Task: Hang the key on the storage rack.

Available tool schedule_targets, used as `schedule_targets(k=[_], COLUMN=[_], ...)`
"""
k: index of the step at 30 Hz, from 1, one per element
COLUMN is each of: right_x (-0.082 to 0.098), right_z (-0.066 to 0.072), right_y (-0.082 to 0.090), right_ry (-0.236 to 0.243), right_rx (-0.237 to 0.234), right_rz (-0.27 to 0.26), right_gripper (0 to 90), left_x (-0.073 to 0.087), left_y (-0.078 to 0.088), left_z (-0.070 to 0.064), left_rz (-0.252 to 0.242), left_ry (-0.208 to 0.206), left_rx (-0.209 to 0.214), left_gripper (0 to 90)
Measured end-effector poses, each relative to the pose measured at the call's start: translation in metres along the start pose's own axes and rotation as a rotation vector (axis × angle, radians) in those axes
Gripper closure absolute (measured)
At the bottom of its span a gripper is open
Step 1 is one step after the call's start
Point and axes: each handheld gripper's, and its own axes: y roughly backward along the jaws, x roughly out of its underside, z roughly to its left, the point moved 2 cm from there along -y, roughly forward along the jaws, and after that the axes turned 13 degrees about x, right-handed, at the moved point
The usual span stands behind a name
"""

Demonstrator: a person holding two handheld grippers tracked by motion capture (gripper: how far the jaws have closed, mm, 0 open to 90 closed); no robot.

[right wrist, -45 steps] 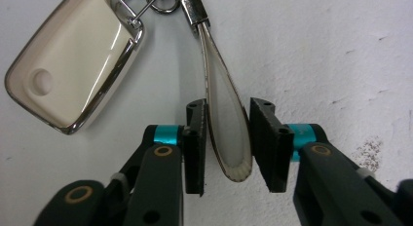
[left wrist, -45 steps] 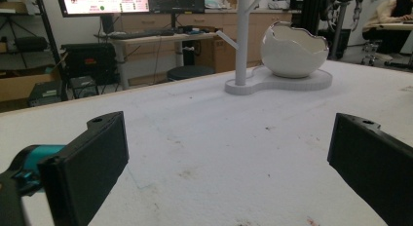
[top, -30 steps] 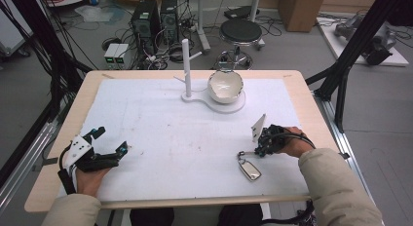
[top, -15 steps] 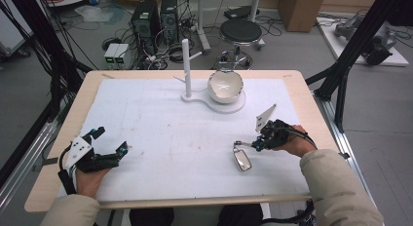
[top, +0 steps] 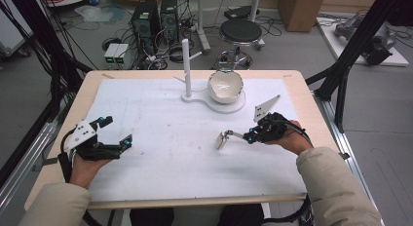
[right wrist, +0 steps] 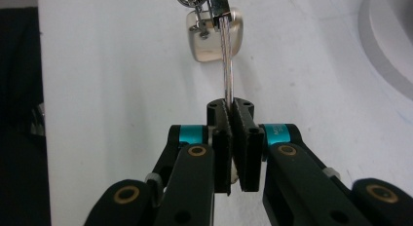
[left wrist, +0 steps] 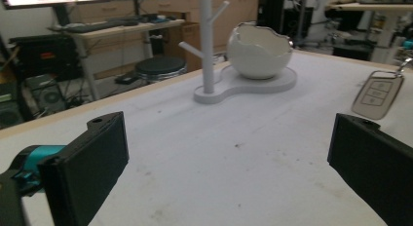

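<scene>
We see the right gripper with its jaws pressed together on a thin metal key ring, which runs straight out from between the pads. At the far end of that ring a car key fob hangs with a small clasp beside it. In the high view the right gripper sits at the right side of the table, and the fob hangs just to its left, raised edge-on above the white mat; whether its lower end touches the mat we cannot tell. From the left gripper view the fob shows its flat face with buttons, near the right edge of the picture.

Our left gripper rests at the left side of the table, well apart from the fob, its jaws spread wide with nothing between them. In its own view the two black pads stand far apart over bare mat.

Beyond both grippers, near the far edge of the mat, stands a white stand with a post and short side pegs, on a flat white base. On the round end of that base sits a white bowl shaped like a broken eggshell, with a jagged rim; what we see of its inside is bare. The bowl lies beyond the right gripper, with open mat between them.

Past the wooden table a black stool stands on the floor, beside computer towers and loose cables.
</scene>
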Motion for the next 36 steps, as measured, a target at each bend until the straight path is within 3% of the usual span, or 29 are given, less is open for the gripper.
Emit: schedule_targets(k=[5, 7, 19, 24, 27, 30, 32, 36], right_x=[-0.015, -0.028, -0.059, -0.067, -0.071, -0.078, -0.081, -0.086], right_z=[0.004, 0.007, 0.019, 0.024, 0.026, 0.028, 0.028, 0.028], right_y=[-0.002, -0.004, -0.013, -0.016, -0.017, -0.018, -0.018, -0.017], right_ry=[0.018, 0.041, 0.077, 0.086, 0.089, 0.088, 0.093, 0.094], right_rx=[-0.011, -0.014, -0.007, -0.031, -0.036, -0.039, -0.042, -0.055], right_rz=[-0.004, -0.005, -0.001, -0.019, -0.030, -0.042, -0.054, -0.065], right_gripper=[87.3, 87.3, 88.0, 87.9, 87.9, 87.8, 87.8, 87.8], left_x=[-0.026, -0.036, -0.076, -0.088, -0.095, -0.102, -0.106, -0.112], left_y=[-0.015, -0.023, -0.060, -0.076, -0.086, -0.097, -0.105, -0.120], left_z=[0.000, 0.000, -0.008, -0.015, -0.020, -0.027, -0.030, -0.036], left_rz=[0.059, 0.076, 0.126, 0.149, 0.184, 0.227, 0.254, 0.285], left_ry=[-0.022, -0.031, -0.075, -0.099, -0.108, -0.092, -0.129, -0.121], left_rx=[0.120, 0.165, 0.291, 0.338, 0.376, 0.461, 0.467, 0.506], left_gripper=[1.8, 1.7, 1.8, 2.3, 2.3, 9.9, 9.9, 9.8])
